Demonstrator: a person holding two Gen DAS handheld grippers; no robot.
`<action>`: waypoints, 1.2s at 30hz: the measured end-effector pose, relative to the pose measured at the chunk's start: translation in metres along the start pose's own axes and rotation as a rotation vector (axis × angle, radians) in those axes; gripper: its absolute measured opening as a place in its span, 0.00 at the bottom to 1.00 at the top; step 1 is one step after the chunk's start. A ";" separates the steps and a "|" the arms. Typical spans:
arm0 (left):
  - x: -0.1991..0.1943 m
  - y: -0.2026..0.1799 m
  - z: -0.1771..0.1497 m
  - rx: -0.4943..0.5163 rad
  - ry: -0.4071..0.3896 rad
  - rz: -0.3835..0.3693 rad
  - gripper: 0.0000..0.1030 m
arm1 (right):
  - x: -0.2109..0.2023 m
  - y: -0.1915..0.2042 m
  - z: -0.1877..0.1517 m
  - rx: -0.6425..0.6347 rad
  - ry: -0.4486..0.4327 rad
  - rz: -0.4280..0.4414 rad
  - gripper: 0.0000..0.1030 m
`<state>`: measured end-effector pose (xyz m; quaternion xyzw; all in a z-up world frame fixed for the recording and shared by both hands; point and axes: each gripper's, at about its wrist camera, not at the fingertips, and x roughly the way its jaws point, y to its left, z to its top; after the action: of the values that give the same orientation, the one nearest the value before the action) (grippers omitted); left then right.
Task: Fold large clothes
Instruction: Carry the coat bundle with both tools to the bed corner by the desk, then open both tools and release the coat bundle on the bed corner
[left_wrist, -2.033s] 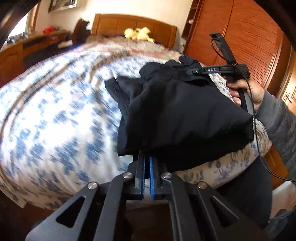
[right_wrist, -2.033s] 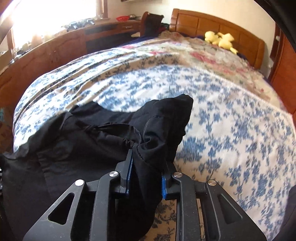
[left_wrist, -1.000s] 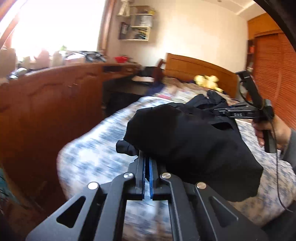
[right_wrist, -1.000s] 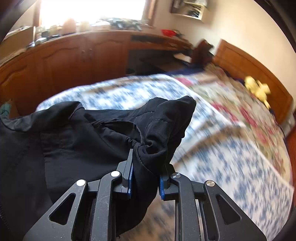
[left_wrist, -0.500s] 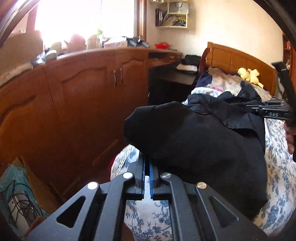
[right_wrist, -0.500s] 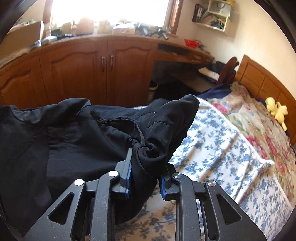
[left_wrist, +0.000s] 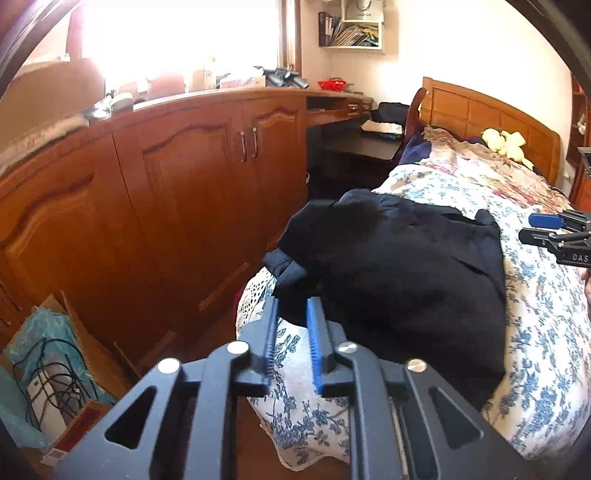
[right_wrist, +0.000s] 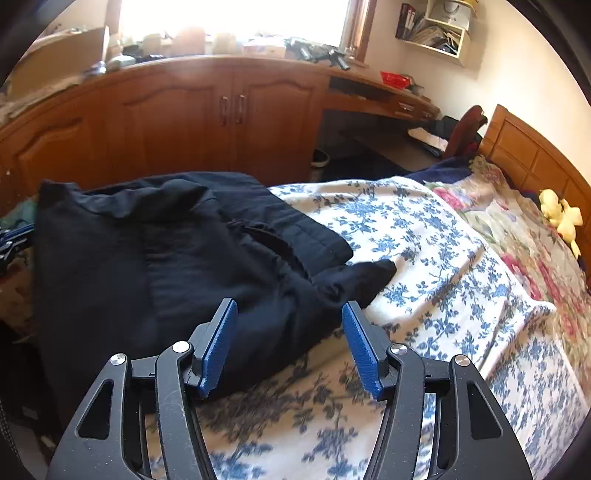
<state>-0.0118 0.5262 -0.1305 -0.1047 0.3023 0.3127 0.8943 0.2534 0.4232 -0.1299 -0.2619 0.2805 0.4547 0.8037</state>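
So the black garment (right_wrist: 177, 266) is sitting bundled on the corner of the bed (right_wrist: 461, 295), foot end by the wooden cupboards (left_wrist: 166, 192), which looks like the spot picked for it. Both tongs have just been opening: the left tongs (left_wrist: 291, 317) are parted a little with the fabric edge right at their tips, not pinched, and the right tongs (right_wrist: 288, 317) are spread wide over loose cloth. Left view catches the bundle overhanging the bed's corner; right view shows the crumpled tail (right_wrist: 354, 280) trailing onto the quilt.
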 end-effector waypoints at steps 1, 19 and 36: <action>-0.008 -0.005 0.001 0.011 -0.011 -0.001 0.17 | -0.007 0.002 -0.002 0.001 -0.009 0.009 0.61; -0.110 -0.097 0.018 0.076 -0.142 -0.135 0.32 | -0.166 -0.010 -0.052 0.047 -0.146 0.044 0.71; -0.184 -0.202 -0.017 0.141 -0.171 -0.324 0.51 | -0.293 -0.038 -0.152 0.107 -0.228 0.005 0.76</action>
<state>-0.0085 0.2699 -0.0331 -0.0623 0.2257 0.1503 0.9605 0.1283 0.1323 -0.0293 -0.1647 0.2118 0.4679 0.8421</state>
